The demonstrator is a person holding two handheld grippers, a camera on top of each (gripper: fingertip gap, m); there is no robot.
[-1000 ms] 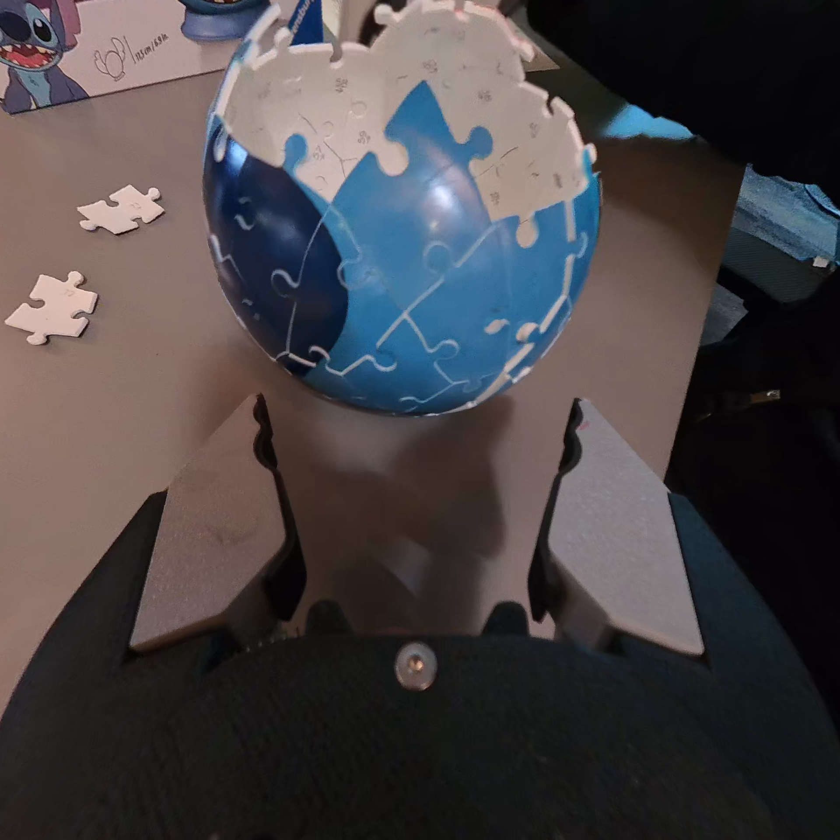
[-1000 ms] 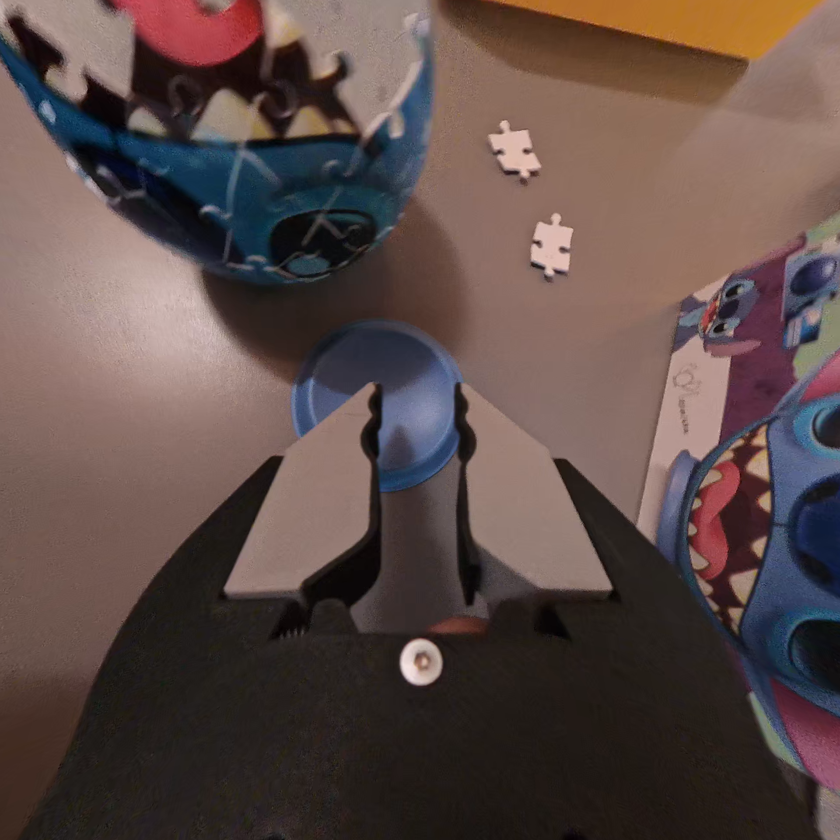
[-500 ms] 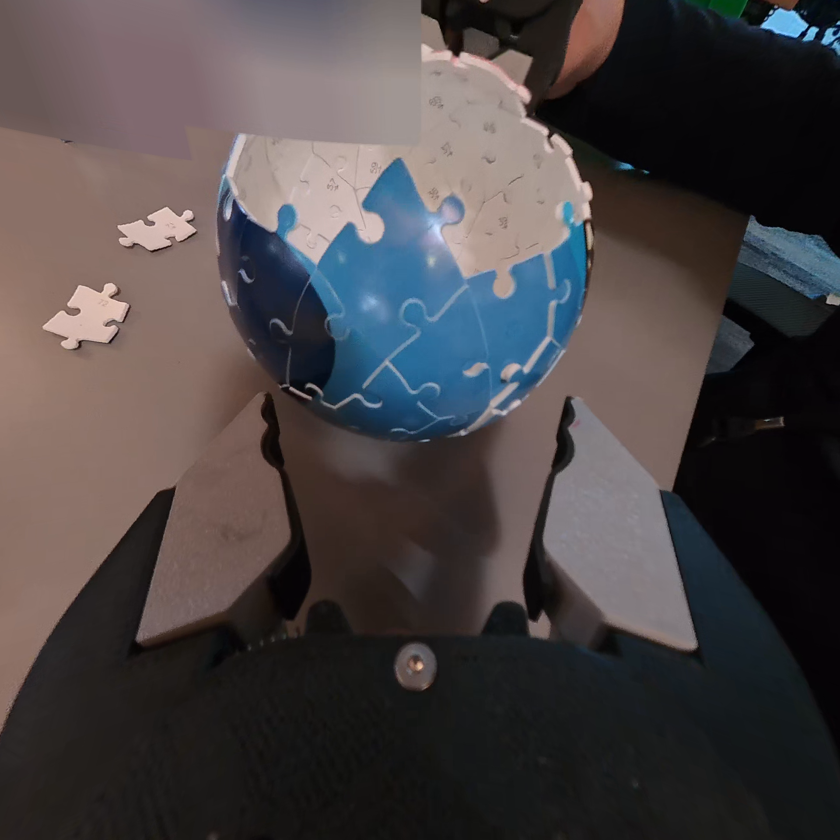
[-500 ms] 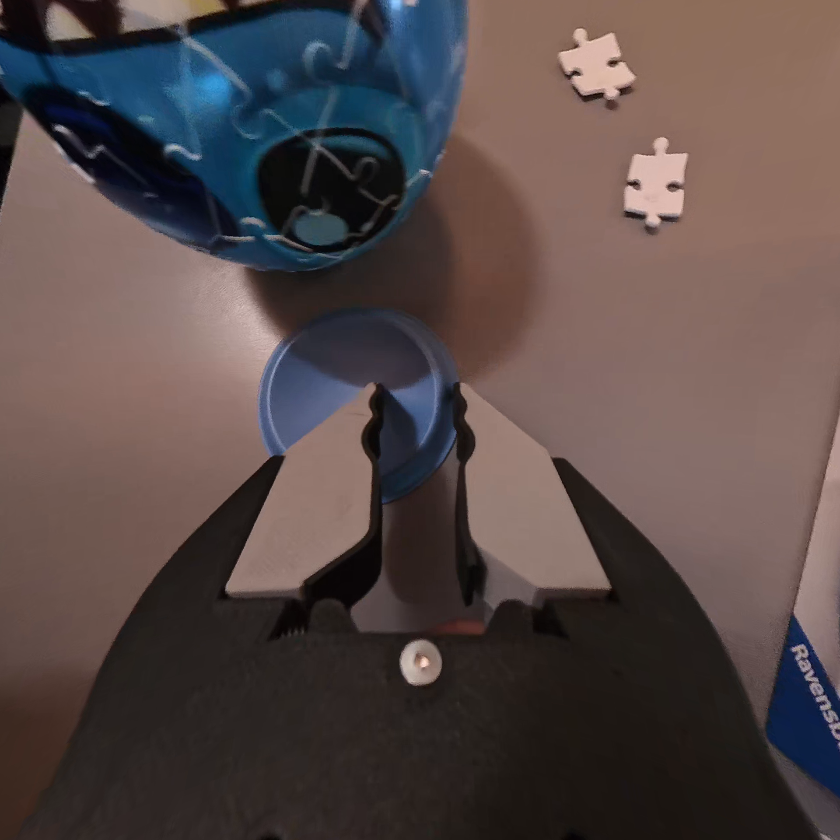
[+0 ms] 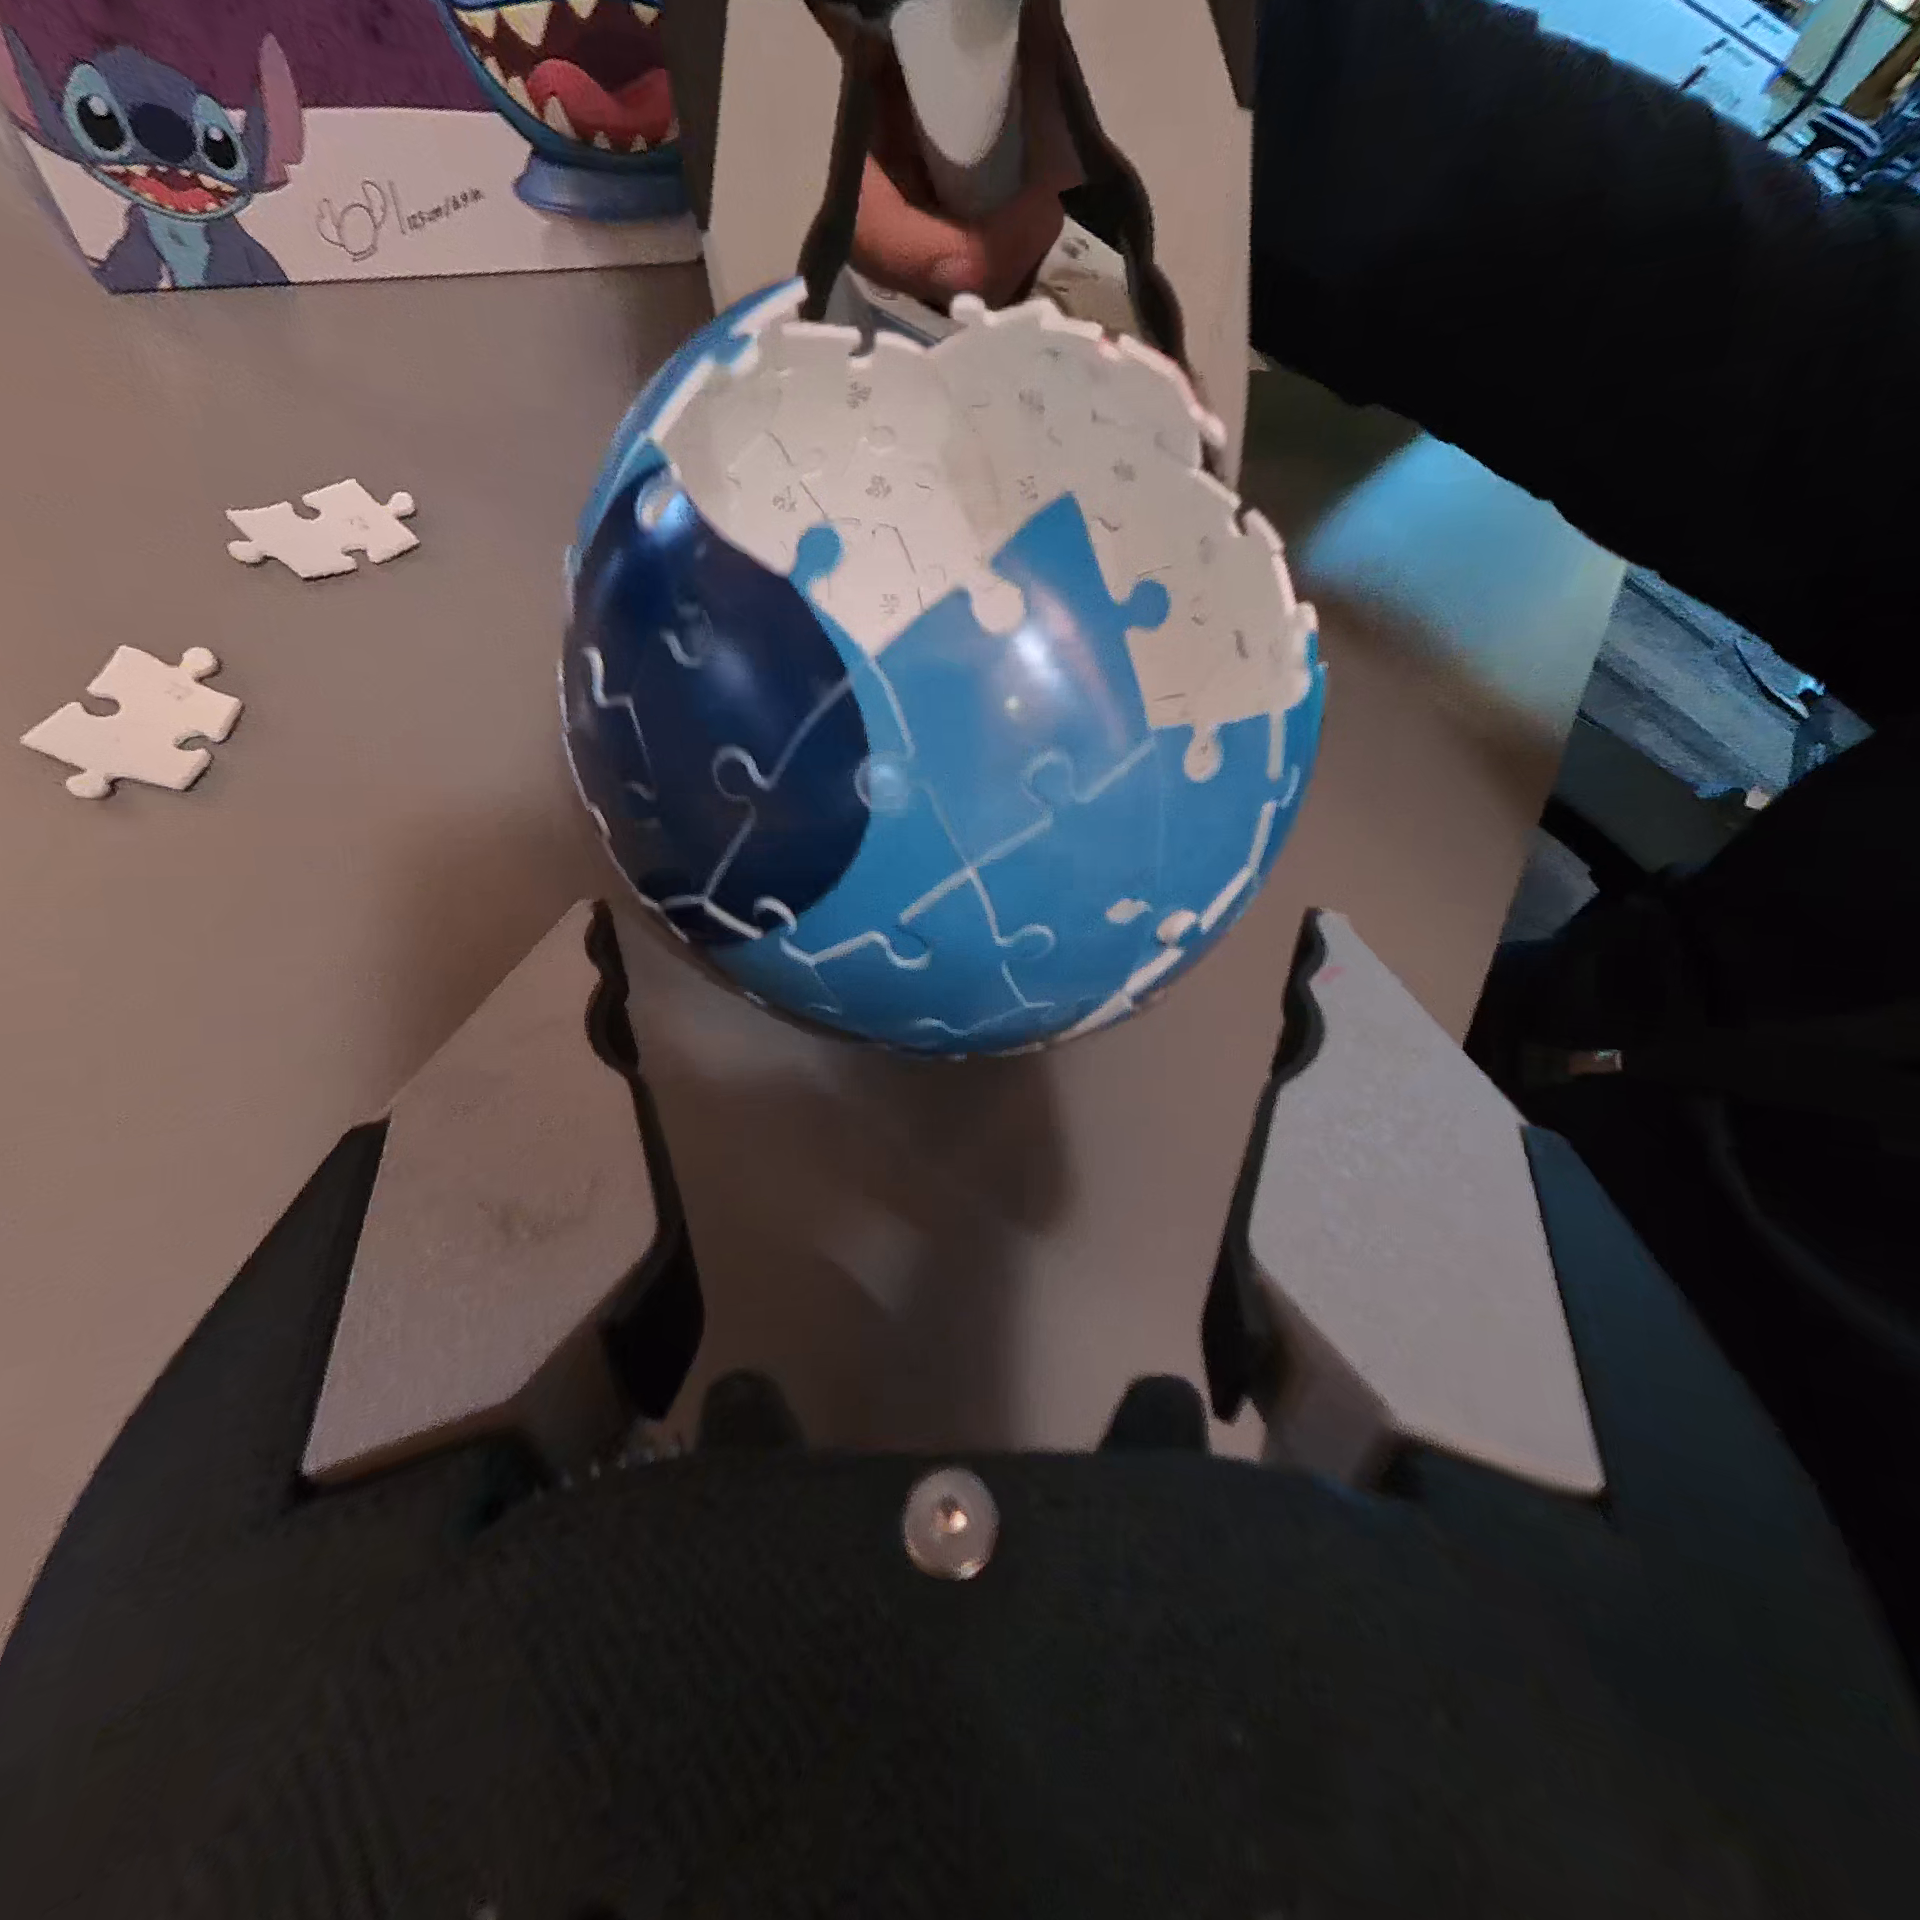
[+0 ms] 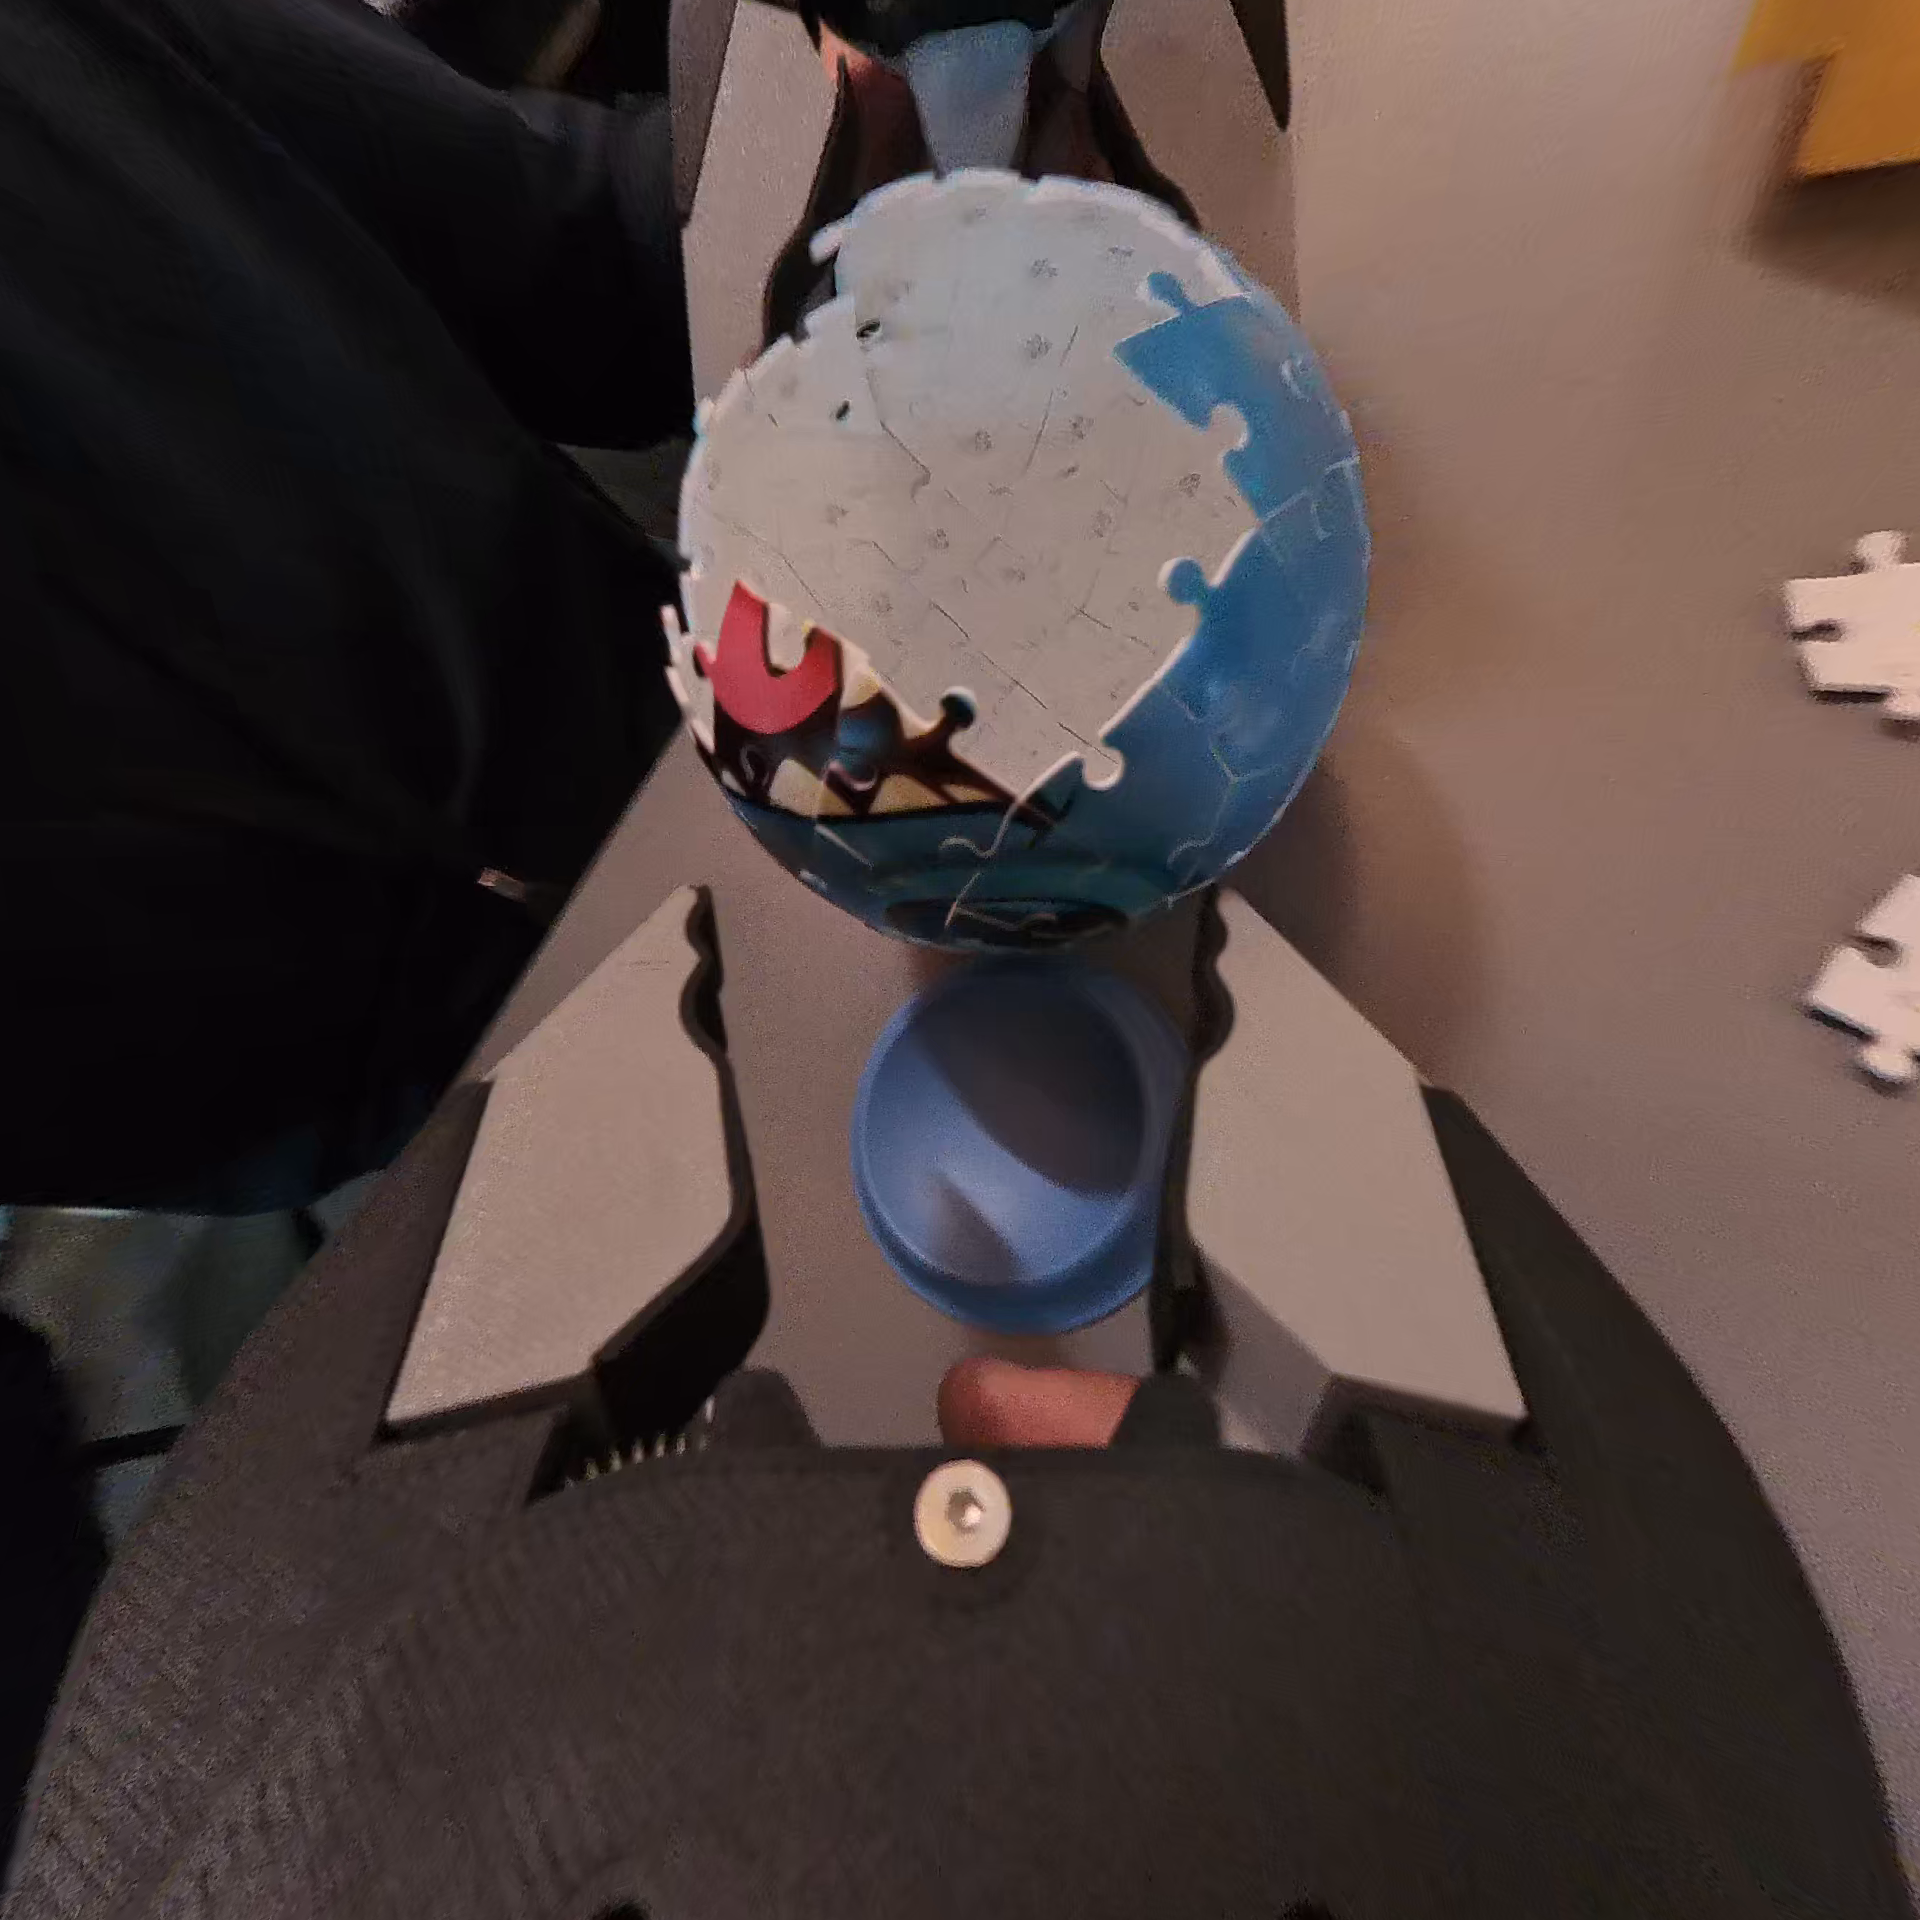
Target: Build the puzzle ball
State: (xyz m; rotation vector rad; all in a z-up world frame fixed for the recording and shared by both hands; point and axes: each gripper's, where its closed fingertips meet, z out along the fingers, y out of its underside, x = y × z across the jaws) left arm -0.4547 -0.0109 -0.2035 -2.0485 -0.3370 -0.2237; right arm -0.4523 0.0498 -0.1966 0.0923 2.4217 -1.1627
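the half-built puzzle ball point(image 5: 935, 727) sits between the spread, empty left gripper point(image 5: 951, 971) and right gripper point(image 6: 951, 951), blue stand point(image 6: 1013, 1143) inside the right's jaws, 2 loose pieces point(image 5: 130, 717) unplaced beyond the left's left finger.

The 2 loose puzzle pieces point(image 6: 1865, 800) are blurred and cut by the right edge, while the puzzle ball point(image 6: 1023, 561) hides the far gripper's fingertips.

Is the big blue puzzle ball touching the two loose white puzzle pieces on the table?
Apart. The left wrist view shows bare grey table between the half-built blue puzzle ball and both flat white puzzle pieces lying off to its side.
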